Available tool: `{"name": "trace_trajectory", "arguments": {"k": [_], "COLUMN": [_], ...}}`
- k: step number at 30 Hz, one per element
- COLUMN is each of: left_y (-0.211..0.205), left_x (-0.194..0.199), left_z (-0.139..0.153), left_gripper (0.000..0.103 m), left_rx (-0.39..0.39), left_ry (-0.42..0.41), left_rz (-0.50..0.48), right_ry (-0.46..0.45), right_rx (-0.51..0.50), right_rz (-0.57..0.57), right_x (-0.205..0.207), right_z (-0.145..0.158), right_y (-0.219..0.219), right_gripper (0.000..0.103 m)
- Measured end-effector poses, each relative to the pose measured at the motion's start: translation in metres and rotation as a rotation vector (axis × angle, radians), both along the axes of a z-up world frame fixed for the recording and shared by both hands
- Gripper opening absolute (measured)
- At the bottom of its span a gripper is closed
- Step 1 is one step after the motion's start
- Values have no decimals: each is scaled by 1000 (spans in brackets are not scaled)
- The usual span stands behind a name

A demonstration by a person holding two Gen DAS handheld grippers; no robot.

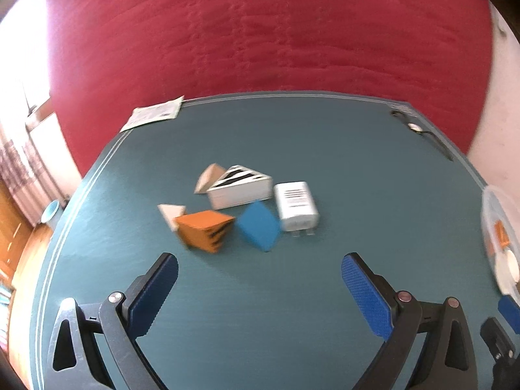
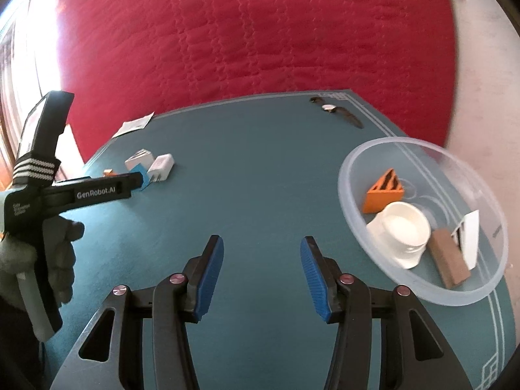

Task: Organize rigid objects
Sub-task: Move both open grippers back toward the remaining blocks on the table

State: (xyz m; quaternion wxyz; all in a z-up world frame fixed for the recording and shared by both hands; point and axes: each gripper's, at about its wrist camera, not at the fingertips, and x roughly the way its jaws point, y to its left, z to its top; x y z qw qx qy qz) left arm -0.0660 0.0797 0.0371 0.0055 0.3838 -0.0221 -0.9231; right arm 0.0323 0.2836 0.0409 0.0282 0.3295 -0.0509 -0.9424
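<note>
A cluster of small blocks lies mid-table in the left wrist view: an orange wedge (image 1: 206,230), a blue block (image 1: 259,226), a white charger (image 1: 296,205), a white striped wedge (image 1: 239,187), a tan piece (image 1: 209,177) and a small white piece (image 1: 171,213). My left gripper (image 1: 260,274) hangs open just short of them, nothing between its fingers. In the right wrist view my right gripper (image 2: 261,253) is open and empty over bare table. To its right a clear plastic bowl (image 2: 357,169) holds an orange wedge (image 2: 385,193), a white cup (image 2: 403,230), a brown block (image 2: 450,260) and a white wedge (image 2: 469,240).
A wristwatch (image 2: 336,110) lies near the far right corner of the teal table (image 2: 253,149), and a paper slip (image 1: 152,115) at the far left edge. A red quilted bed (image 2: 247,39) lies beyond the table. A gloved hand (image 2: 61,256) holds the left tool.
</note>
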Motion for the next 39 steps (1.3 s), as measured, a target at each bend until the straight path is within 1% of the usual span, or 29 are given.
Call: {"name": "trace_trajectory", "arguments": {"k": [4, 9, 11, 16, 22, 29, 33, 39], "left_y": [-22, -46, -54, -70, -81, -85, -86, -90], "left_x": [-2, -5, -6, -16, -27, -43, -48, -59], "left_z": [-2, -5, -7, -13, -18, -22, -24, -23], "left_gripper": [102, 102, 102, 102, 102, 102, 102, 102], "left_rx": [6, -5, -17, -75, -103, -89, -86, -60], "left_ry": [-8, -16, -16, -23, -40, -63, -67, -71], "left_rz": [56, 120, 145, 193, 227, 230, 219, 199], "right_ry": [-17, -31, -36, -46, -52, -59, -66, -77], "right_rx": [-4, -10, -11, -16, -25, -28, -30, -22], "right_rz": [18, 37, 45, 62, 62, 62, 62, 69], "right_x": [-2, -5, -5, -6, -6, -7, -7, -9], "right_z": [-5, -7, -8, -11, -11, -11, -13, -13], "right_y": [-5, -11, -14, -17, -16, -17, -18, -23], "right_gripper": [51, 51, 51, 51, 51, 51, 51, 51]}}
